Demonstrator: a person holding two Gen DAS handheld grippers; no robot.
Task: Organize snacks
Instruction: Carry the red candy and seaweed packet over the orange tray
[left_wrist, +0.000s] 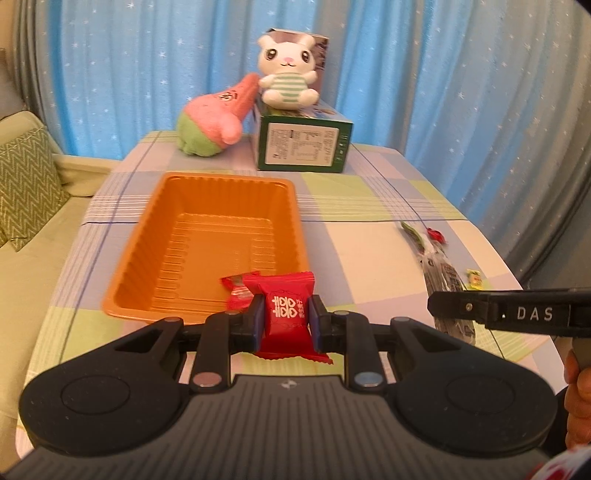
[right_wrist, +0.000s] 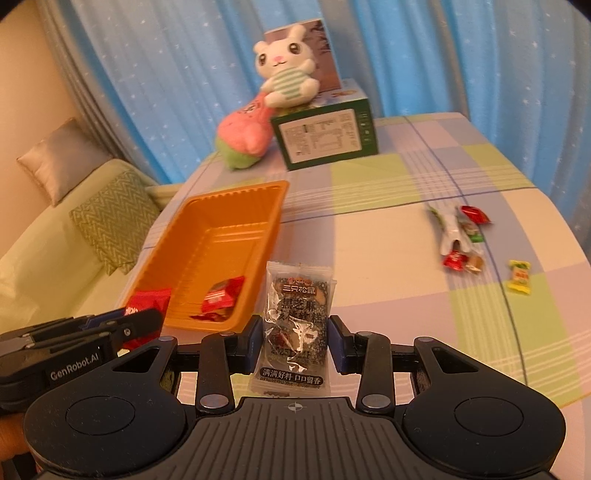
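The counter (left_wrist: 369, 240) was covered with a checked cloth in pale green, lilac and cream, and blue star-printed curtains (left_wrist: 443, 92) hung behind it. A pale sofa with a zigzag cushion (left_wrist: 26, 184) stood at the left edge of the frame. An orange tray (left_wrist: 207, 236) lay at centre left, with one red candy (right_wrist: 221, 293) inside it near the lower rim.

The left gripper (left_wrist: 286, 319) had its fingers closed narrowly on a red snack packet (left_wrist: 286, 314), held just below the tray's near rim. The right gripper (right_wrist: 293, 343) had its fingers clamped on a dark sesame snack packet (right_wrist: 297, 317) (upright, label facing the camera), just right of the tray.

At the upper centre, a rabbit plush (left_wrist: 286, 70) sat on a green box (left_wrist: 303, 142), with a pink plush (left_wrist: 214, 118) leaning beside it. Loose sweets (right_wrist: 461, 236) lay scattered at the right of the counter, well apart from the tray.
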